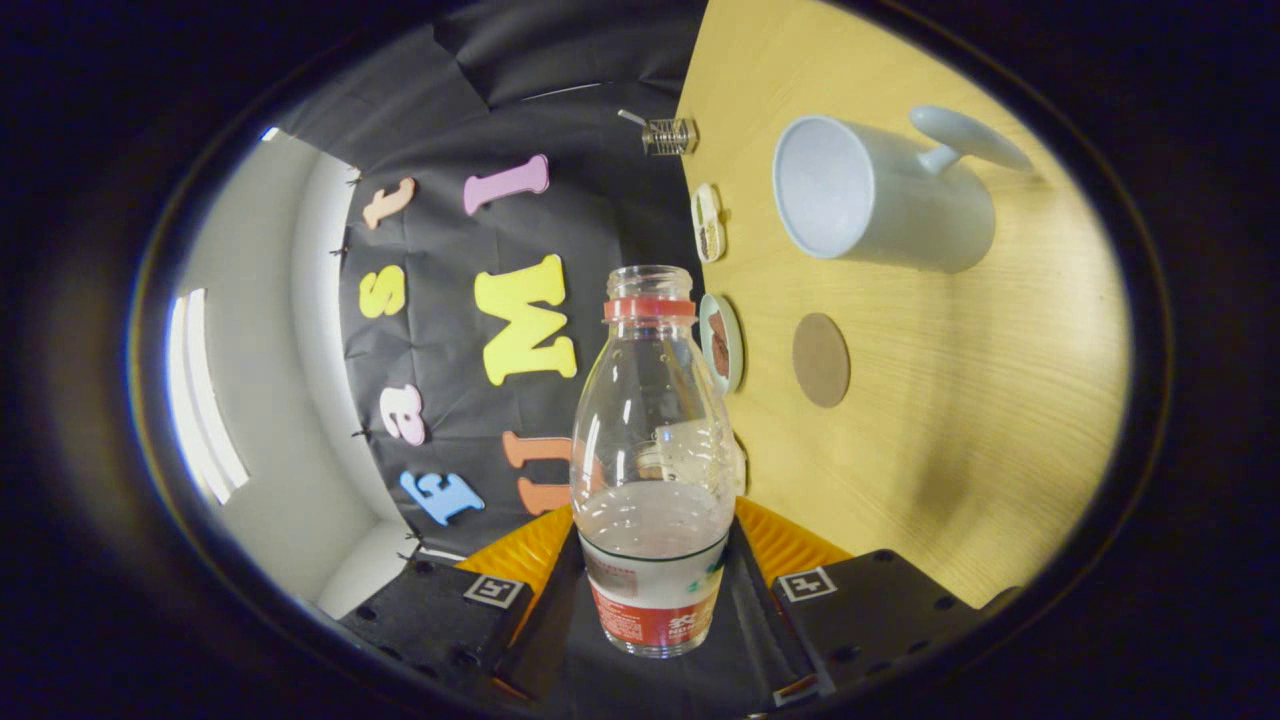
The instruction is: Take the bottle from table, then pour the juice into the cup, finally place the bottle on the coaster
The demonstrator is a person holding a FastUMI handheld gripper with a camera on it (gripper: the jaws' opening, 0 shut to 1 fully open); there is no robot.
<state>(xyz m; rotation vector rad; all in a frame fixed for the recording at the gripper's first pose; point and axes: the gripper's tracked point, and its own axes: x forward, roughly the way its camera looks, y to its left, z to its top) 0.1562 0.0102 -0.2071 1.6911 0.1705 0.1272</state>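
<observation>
Gripper view shows your hand-held gripper (655, 590) clenched on the uncapped bottle (652, 470), both fingers pressing its sides, with the cup (880, 195) at two o'clock and the coaster (821, 360) nearer on the counter (1000, 400).

Cup (880, 195) (near coaster (821, 360)) crowds table (980, 400)

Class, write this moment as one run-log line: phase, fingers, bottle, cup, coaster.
phase: pouring | gripper: fingers shut on bottle | bottle: uncapped, tipped sideways | cup: looks empty | coaster: bare
</observation>
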